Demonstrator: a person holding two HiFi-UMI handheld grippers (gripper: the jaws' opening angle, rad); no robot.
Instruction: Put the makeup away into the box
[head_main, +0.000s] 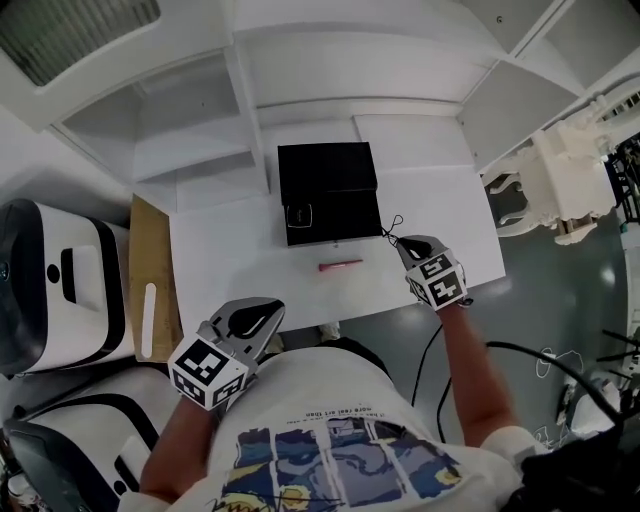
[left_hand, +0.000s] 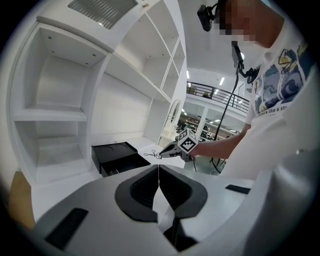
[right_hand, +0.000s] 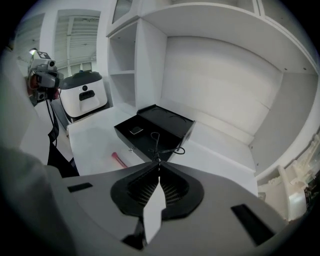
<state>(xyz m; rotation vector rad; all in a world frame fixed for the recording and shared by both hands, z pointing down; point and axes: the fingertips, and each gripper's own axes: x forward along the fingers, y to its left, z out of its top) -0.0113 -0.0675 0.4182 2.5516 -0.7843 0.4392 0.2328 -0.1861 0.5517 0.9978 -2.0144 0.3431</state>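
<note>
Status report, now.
Left gripper shut, empty. Right gripper shut on black wire loop, beside open black box. Pink stick on table. No obstruction seen.

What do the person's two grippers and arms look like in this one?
The left gripper and right gripper are both light grey, wedge-shaped shells with black ribbed pads lining the jaws. Each carries a white cube with black square markers. The person wears a white short-sleeved T-shirt with printed picture panels.

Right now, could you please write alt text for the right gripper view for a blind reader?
The right gripper, jaws shut, holds a thin black wire item near the open black box; a pink stick lies on the white table.
</note>
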